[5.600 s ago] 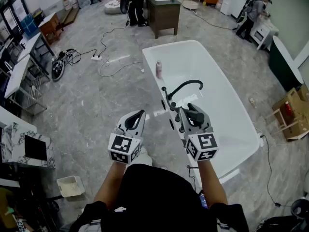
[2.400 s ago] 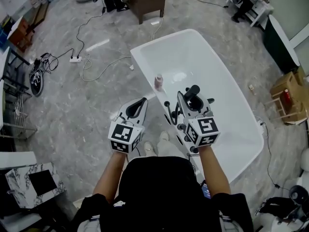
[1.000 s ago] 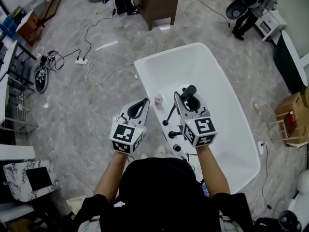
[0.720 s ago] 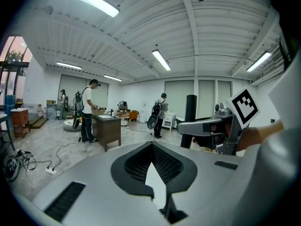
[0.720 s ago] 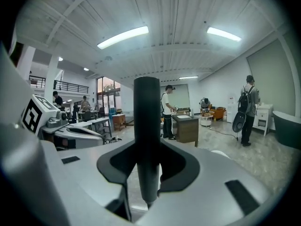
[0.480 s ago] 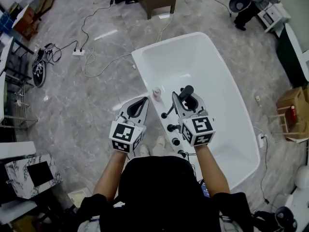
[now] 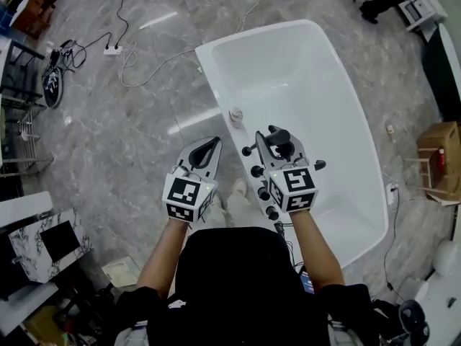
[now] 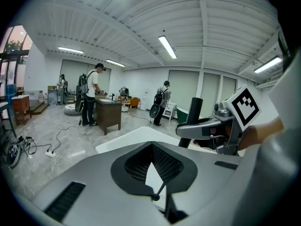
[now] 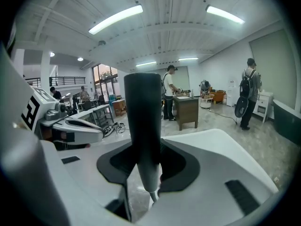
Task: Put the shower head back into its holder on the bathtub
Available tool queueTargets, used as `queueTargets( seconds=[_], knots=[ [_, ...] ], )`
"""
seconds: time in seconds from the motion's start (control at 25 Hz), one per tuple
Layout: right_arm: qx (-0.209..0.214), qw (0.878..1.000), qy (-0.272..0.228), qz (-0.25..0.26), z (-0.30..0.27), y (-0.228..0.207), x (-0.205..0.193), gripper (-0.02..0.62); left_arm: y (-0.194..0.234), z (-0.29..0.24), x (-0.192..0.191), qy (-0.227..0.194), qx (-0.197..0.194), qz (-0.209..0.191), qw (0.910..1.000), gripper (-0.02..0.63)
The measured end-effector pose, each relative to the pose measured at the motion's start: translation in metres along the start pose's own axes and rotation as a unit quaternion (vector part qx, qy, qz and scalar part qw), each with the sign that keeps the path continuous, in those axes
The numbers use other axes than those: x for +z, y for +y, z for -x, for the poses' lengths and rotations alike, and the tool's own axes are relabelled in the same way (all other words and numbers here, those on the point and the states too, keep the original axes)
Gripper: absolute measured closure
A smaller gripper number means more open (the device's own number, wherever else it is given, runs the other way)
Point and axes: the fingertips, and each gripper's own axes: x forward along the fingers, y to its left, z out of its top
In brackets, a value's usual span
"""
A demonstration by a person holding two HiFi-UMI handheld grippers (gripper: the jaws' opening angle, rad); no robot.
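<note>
My right gripper (image 7: pixel 278 148) is shut on the black shower head (image 7: pixel 279 137), which stands upright between its jaws as a dark handle (image 9: pixel 142 121). It hangs above the near left rim of the white bathtub (image 7: pixel 210 74), over a row of black tap knobs (image 7: pixel 257 171). I cannot make out the holder itself. My left gripper (image 7: pixel 210 145) is to the left of the rim, over the floor, its jaws shut with nothing in them (image 8: pixel 153 173). In the left gripper view the right gripper and the shower head (image 8: pixel 193 114) show at the right.
A small pink bottle (image 7: pixel 235 116) stands on the tub rim just beyond the knobs. Cables and a power strip (image 7: pixel 112 50) lie on the grey floor at the left. A cardboard box (image 7: pixel 441 157) sits to the tub's right. People stand by a dark cabinet (image 8: pixel 108 114) far off.
Both grippers have come down toward the tub's rim, the right one still carrying the shower head. The tap knobs now lie right beside the right gripper.
</note>
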Motion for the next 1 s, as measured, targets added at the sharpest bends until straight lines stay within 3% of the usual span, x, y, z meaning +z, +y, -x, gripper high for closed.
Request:
queueTargets(
  seconds=[1.0],
  knots=[
    [-0.003,0.989,0.149,-0.005,-0.073,-0.005,-0.151,0.459,0.033,-0.046,-0.119,0.078,-0.007,0.041,0.9961,0.592]
  ],
)
